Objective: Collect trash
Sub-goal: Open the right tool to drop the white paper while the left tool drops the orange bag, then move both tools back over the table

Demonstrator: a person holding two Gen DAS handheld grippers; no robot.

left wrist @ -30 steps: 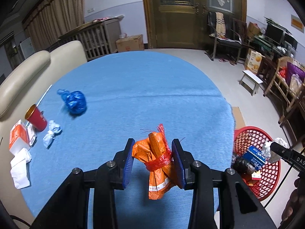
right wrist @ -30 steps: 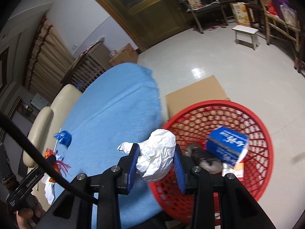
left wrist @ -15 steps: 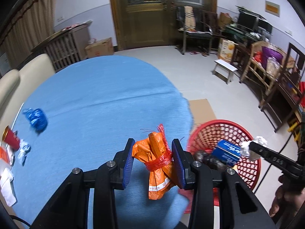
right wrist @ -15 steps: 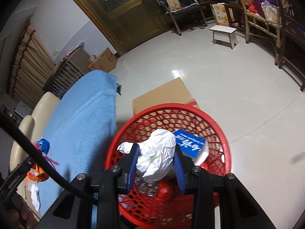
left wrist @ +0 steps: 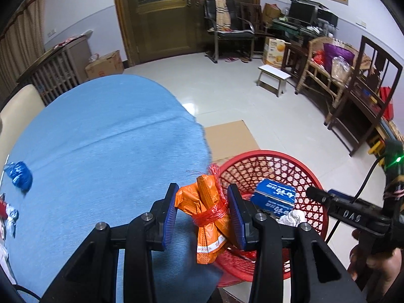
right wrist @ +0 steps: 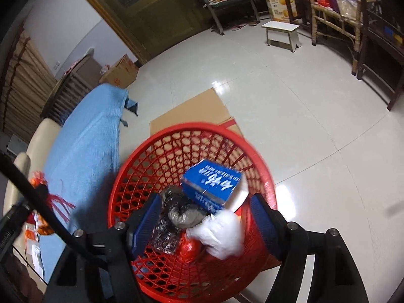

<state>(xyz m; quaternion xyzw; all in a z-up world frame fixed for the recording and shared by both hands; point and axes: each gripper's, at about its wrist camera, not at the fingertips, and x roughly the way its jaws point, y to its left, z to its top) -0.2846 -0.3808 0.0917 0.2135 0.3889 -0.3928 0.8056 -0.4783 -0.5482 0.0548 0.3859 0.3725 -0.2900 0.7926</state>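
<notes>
Blue-covered table [left wrist: 101,146] adjoins red basket [right wrist: 257,166]. Left gripper [left wrist: 202,212], angled down, clamps orange wrapper bundle [left wrist: 209,214]. Right gripper [right wrist: 205,221] jaws have just opened above the basket; white crumpled paper [right wrist: 222,234] lies loose beside blue box [right wrist: 212,184].

I'm in somebody's living room, plainly a home. Tall wooden double doors [left wrist: 186,15] with patterned glass fill the top centre, a black armchair [left wrist: 229,27] with a striped cloth beside them. At right, a wicker bench [left wrist: 325,75] piled with cushions and bags, and a small white stool [left wrist: 274,75] on glossy floor tiles [left wrist: 277,123]. Curtains [left wrist: 20,43] hang upper left, a cream sofa [left wrist: 17,108] below them.
</notes>
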